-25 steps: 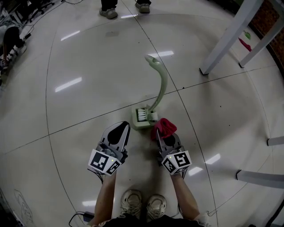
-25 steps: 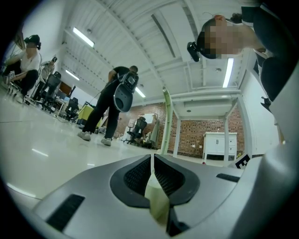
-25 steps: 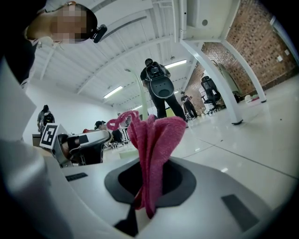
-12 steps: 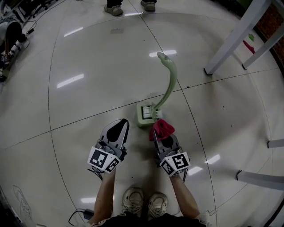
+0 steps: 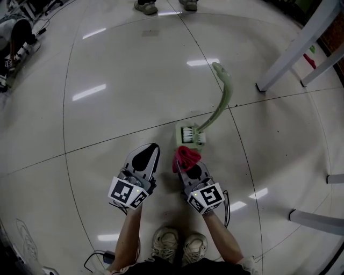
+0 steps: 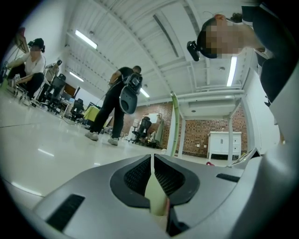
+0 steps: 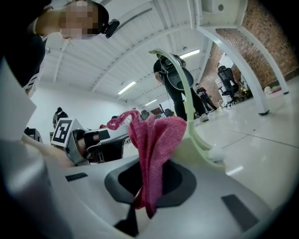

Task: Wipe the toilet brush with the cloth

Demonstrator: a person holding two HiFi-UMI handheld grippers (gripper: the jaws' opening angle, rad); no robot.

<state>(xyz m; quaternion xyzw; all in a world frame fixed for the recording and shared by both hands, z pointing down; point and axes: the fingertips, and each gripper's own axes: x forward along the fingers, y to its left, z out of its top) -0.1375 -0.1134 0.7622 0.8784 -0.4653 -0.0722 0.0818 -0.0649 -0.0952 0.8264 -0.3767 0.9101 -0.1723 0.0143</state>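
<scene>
A pale green toilet brush (image 5: pixel 191 135) stands on the glossy floor, and its curved handle (image 5: pixel 226 94) rises up and to the right. My right gripper (image 5: pixel 184 164) is shut on a red cloth (image 5: pixel 186 156), which sticks up just in front of the brush head. I cannot tell whether they touch. In the right gripper view the cloth (image 7: pixel 153 144) bunches out of the jaws with the brush handle (image 7: pixel 186 100) close behind it. My left gripper (image 5: pixel 150 153) hovers to the left of the brush, shut and empty; its pads (image 6: pixel 140 175) meet.
White table legs (image 5: pixel 296 45) stand at the upper right, and more legs (image 5: pixel 317 217) lie low on the right. Another person's shoes (image 5: pixel 146 6) are at the top edge. My own shoes (image 5: pixel 174 244) and a cable (image 5: pixel 102 259) are at the bottom.
My right gripper has carried the cloth leftward, from the right side of the brush head to just in front of it. The left gripper has barely shifted.
</scene>
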